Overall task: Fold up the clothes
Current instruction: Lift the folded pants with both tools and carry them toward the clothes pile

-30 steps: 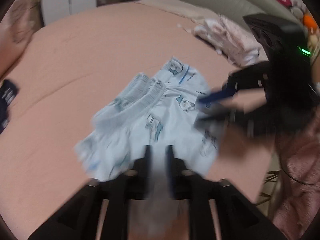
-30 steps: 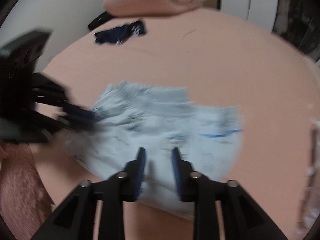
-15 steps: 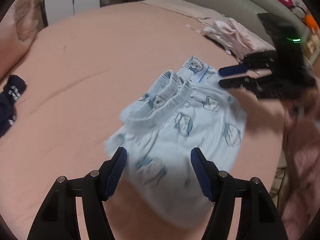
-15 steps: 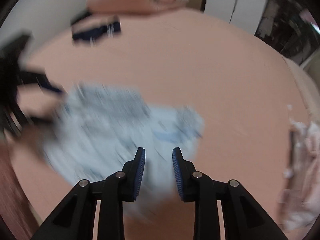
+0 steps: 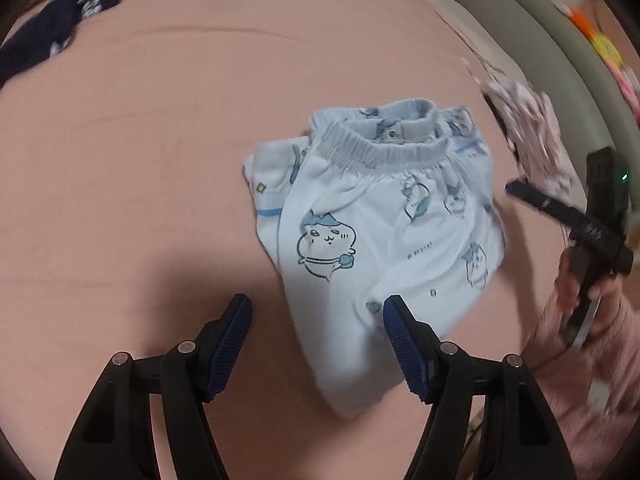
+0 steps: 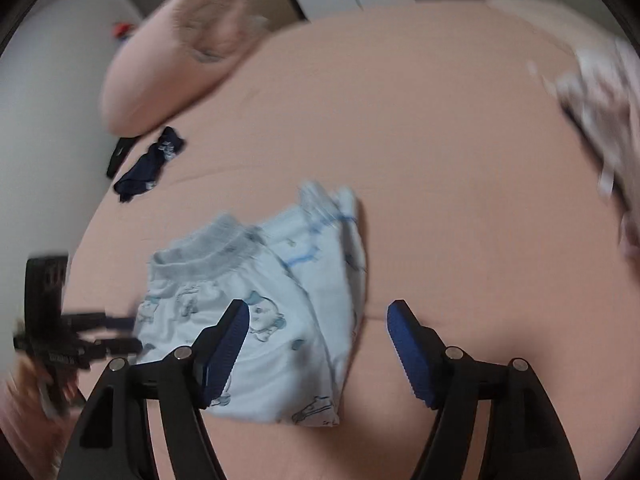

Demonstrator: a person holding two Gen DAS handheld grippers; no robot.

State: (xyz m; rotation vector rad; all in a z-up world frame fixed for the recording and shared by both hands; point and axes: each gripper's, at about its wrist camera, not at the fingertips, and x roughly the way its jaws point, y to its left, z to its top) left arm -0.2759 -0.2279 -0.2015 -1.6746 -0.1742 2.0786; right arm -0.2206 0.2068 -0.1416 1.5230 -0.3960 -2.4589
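The left gripper (image 5: 316, 340) hangs released, nothing pinched; the folded blue shorts (image 5: 384, 240) lie on the bed (image 5: 160, 160); the right gripper (image 6: 318, 350) is spreading, empty. Best retreat upward without snagging the fold.

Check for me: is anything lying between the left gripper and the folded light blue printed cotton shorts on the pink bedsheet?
Nothing visible. The left gripper stands open right at the near edge of the light blue printed shorts, only bare pink bedsheet beside it. The dark navy garment lies far off.
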